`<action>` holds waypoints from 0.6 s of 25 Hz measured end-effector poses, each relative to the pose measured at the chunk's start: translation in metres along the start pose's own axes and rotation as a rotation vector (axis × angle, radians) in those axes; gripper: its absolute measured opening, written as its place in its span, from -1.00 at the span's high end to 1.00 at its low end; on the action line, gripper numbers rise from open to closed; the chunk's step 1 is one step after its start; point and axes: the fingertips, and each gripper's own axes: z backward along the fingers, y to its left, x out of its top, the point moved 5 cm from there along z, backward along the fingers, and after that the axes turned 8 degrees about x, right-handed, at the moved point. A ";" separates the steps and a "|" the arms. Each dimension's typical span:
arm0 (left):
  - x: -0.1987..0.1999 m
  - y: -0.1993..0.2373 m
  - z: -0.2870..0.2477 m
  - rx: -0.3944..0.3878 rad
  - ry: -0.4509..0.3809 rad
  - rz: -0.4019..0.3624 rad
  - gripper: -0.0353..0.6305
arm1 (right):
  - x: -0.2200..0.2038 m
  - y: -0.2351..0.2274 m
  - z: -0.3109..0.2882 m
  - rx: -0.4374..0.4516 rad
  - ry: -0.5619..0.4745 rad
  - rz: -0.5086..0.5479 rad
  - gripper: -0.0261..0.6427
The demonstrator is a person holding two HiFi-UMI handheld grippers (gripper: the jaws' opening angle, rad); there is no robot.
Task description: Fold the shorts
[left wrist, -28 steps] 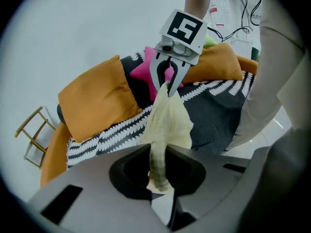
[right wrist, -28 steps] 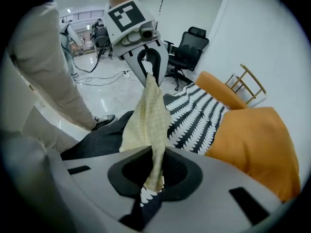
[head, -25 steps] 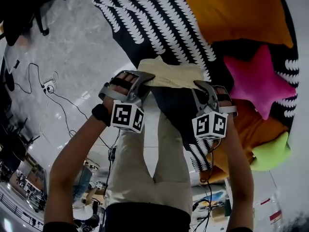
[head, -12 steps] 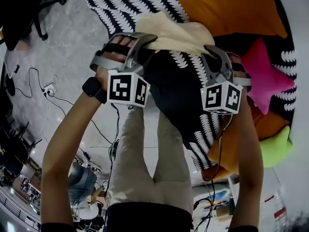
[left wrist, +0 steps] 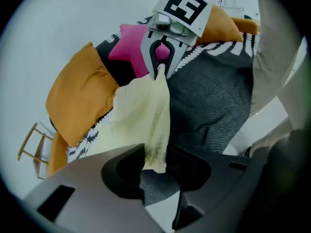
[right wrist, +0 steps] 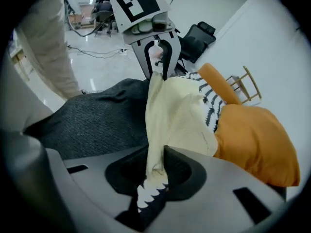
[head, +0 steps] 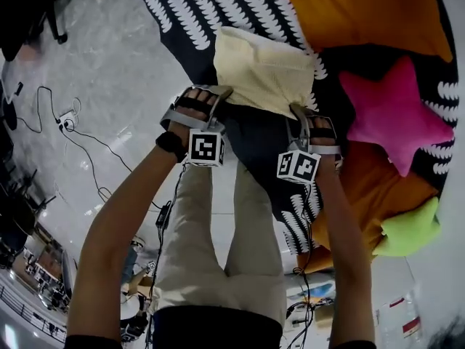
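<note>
Crowded along the far side of the pale yellow shorts (head: 265,71): an orange cushion (head: 356,13) just beyond the far edge, whether touching or not cannot be told. To the right, a pink star cushion (head: 396,115), near the shorts but apart from them in the head view. Closer to the person on that side, a green star cushion (head: 410,227) by the blanket's corner.

Underneath all of it, a black-and-white patterned blanket (head: 211,9), with a dark grey knitted stretch (head: 254,140) along its near edge.

Spread mostly flat on that blanket, the shorts, with the near edge drawn up to the two grippers. Left gripper (head: 222,91) on the near-left corner, right gripper (head: 296,110) on the near-right corner — jaws of both opening, cloth between the pads in each gripper view. Below the right one's jaws, a glimpse of the blanket's scalloped pattern.

Close behind the grippers, beige trouser legs (head: 218,253) at the blanket's near edge.

For open room, grey polished floor (head: 109,71) left of the blanket's edge, crossed by thin black cables (head: 94,145). Further off at the top left corner, a dark chair base (head: 58,17). Past the orange cushion in the right gripper view, a small wooden frame (right wrist: 245,84) against a pale wall.
</note>
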 end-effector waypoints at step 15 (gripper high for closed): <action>-0.012 0.069 -0.004 -0.336 -0.099 0.443 -0.11 | 0.003 -0.082 0.008 0.164 -0.298 -0.397 0.16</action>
